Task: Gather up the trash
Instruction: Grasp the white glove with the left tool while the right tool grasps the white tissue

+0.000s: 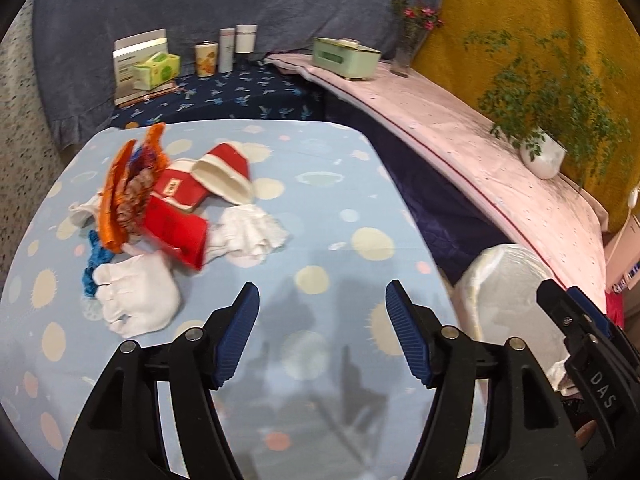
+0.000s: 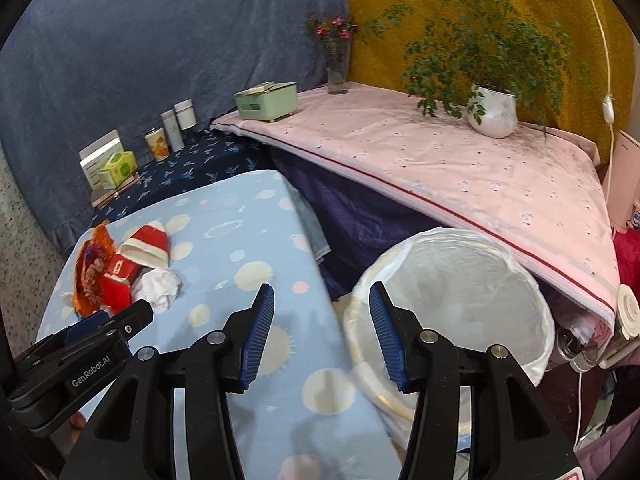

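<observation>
A heap of trash lies on the far left of the blue dotted table: an orange wrapper, red cartons, a crushed red-and-white paper cup and crumpled white tissues. My left gripper hangs open over bare cloth, to the right of and nearer than the heap, with nothing between its pads. My right gripper is open and empty too, over the table's right edge beside the white-lined bin. The heap shows far left in the right wrist view.
The bin stands on the floor right of the table. Behind it runs a pink-covered shelf with a potted plant, a green box and a flower vase. Boxes and canisters stand on a dark blue surface.
</observation>
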`<state>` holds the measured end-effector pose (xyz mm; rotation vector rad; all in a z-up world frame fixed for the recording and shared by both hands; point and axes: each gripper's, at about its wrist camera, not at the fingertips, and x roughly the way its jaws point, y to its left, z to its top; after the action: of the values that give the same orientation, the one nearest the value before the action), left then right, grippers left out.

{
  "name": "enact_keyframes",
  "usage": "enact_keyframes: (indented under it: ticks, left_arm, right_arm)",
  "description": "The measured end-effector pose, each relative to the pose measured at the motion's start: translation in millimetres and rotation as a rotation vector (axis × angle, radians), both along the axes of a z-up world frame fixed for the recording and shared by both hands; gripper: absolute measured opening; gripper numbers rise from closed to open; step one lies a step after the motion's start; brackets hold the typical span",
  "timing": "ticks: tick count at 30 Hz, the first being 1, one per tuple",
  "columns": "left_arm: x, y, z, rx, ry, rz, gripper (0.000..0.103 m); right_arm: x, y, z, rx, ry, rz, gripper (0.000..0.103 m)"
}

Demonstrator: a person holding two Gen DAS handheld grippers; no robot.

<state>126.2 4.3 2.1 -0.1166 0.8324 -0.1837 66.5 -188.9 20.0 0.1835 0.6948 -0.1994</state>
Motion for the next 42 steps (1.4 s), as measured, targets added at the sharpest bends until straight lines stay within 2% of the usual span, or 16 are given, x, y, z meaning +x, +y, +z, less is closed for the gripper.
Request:
enact_keyframes:
  ticks: [8, 12, 14, 19, 27, 29, 31, 33, 34, 36, 37, 38, 42]
  left_arm:
    - [5.7, 52.8, -15.8, 0.049, 0.004, 0.095, 0.069]
    - [11.3, 82.3, -30.3, 0.053, 0.033, 0.136, 0.072]
    - [14.1, 94.7, -38.8, 0.057, 0.049, 0.149, 0.073]
    - [26.8, 124.0, -65.5, 0.059, 0.112, 0.173, 0.073]
    - [50.8, 141.9, -99.8, 0.051, 0.182, 0.171, 0.073]
    - [53.0, 142.2, -100.9, 0.054, 0.173, 0.171, 0.072]
    - [54.7, 140.6, -100.5, 0.059, 0.168, 0.161, 0.066]
    - [55.9, 139.1, -99.4, 0.045, 0.17, 0.144, 0.05]
    - [56.7, 138.8, -98.7, 0.041, 0.169, 0.141, 0.045]
    - [58.2, 138.2, -98.8, 0.02, 0.179, 0.127, 0.023]
    - [58.8, 138.4, -98.5, 0.006, 0.184, 0.119, 0.02]
    - [59.3, 137.9, -97.6, -0.007, 0.187, 0.112, 0.013]
    - [56.1, 140.6, -85.5, -0.037, 0.166, 0.095, 0.012]
  right_arm:
    - [13.3, 38.3, -6.5, 0.005, 0.015, 0.055, 0.049]
    - [20.4, 55.3, -13.6, 0.013, 0.028, 0.079, 0.051]
    - [24.3, 63.9, -17.0, 0.011, 0.033, 0.09, 0.055]
    - [37.1, 84.1, -30.1, 0.013, 0.055, 0.119, 0.055]
    - [59.6, 110.8, -47.8, 0.015, 0.091, 0.15, 0.055]
    - [65.4, 115.8, -51.7, 0.017, 0.1, 0.155, 0.055]
    - [70.5, 119.8, -54.9, 0.021, 0.108, 0.16, 0.055]
    - [76.5, 125.3, -58.7, 0.024, 0.117, 0.168, 0.055]
    - [78.9, 128.2, -60.1, 0.025, 0.119, 0.171, 0.055]
    - [85.2, 133.0, -63.7, 0.03, 0.128, 0.179, 0.055]
    - [88.1, 134.3, -65.1, 0.035, 0.13, 0.183, 0.055]
    - [91.8, 136.4, -66.6, 0.04, 0.133, 0.187, 0.055]
    - [105.9, 142.8, -71.4, 0.062, 0.139, 0.203, 0.055]
